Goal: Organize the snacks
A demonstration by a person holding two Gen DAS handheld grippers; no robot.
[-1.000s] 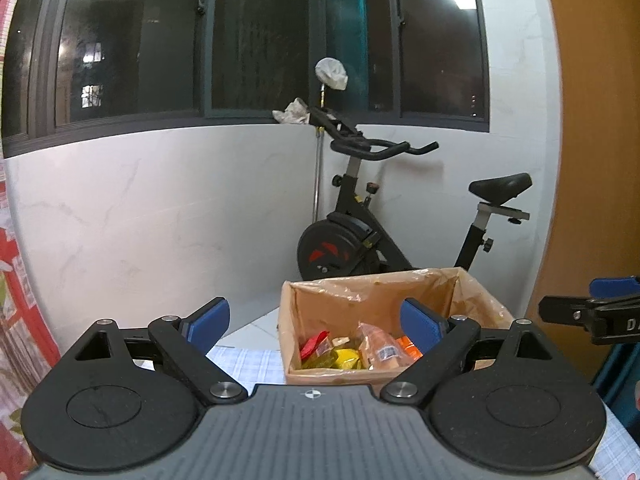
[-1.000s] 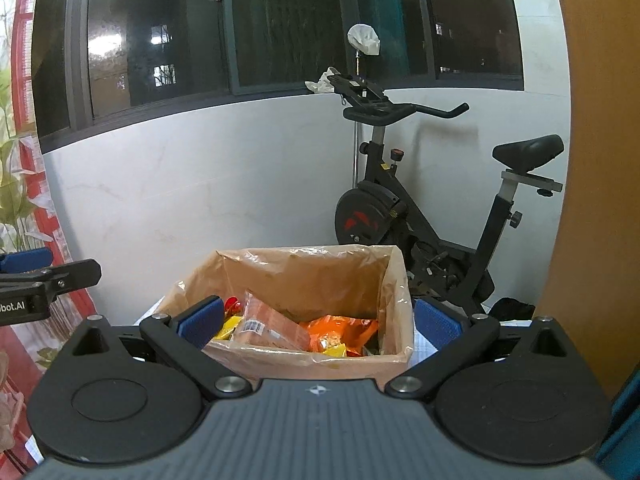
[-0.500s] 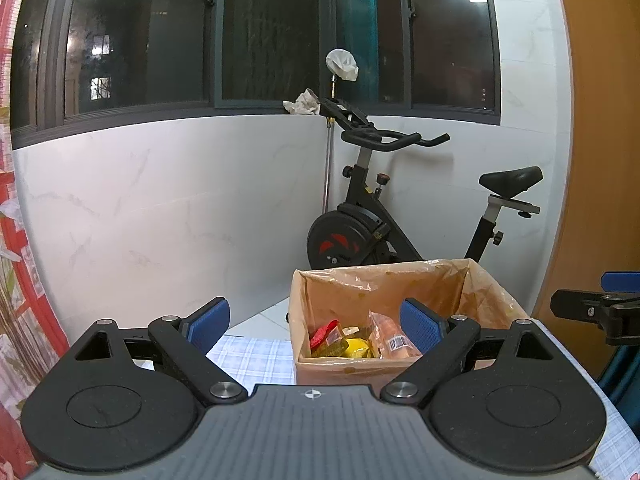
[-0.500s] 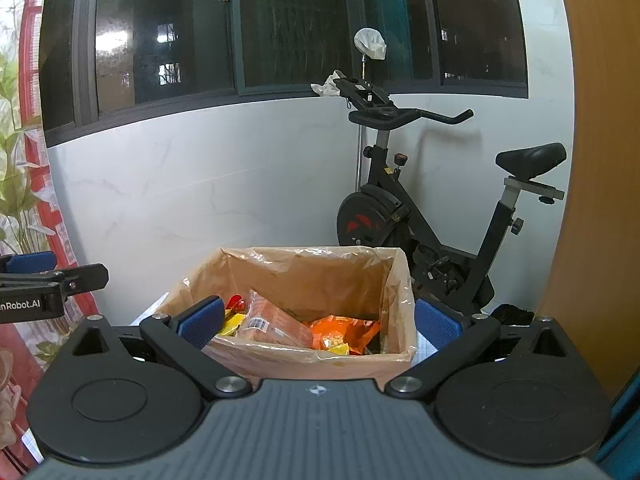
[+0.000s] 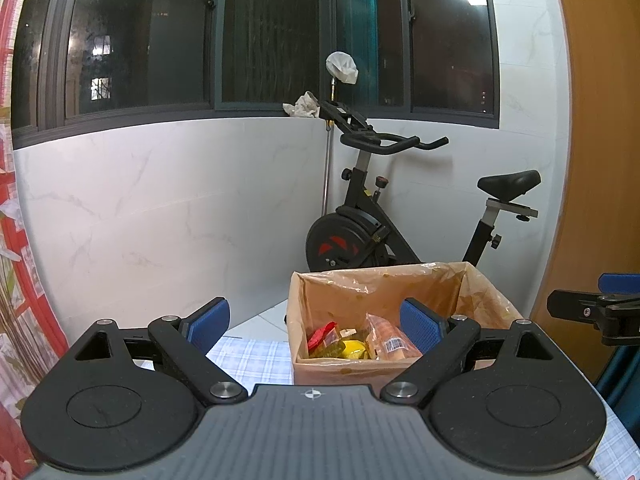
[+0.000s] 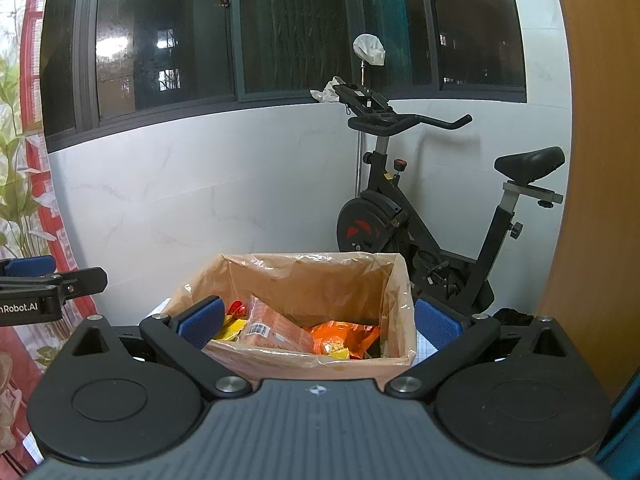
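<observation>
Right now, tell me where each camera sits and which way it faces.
Left wrist: sits on the left gripper, facing the cardboard box ahead and right; its open blue pads show, and the right gripper at the right edge.
Right wrist: sits on the right gripper, facing the box squarely; the left gripper shows at the left edge.
Shared: box of snack packets, exercise bike, dark window.

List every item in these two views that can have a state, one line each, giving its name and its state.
Cardboard box: open-topped, plastic-lined, holding snacks.
Snack packets: piled loosely inside the box.
Left gripper: jaws wide apart, empty.
Right gripper: jaws wide apart, empty.
Window: shut, dark outside.
Exercise bike: unused, rag on its handlebar.
</observation>
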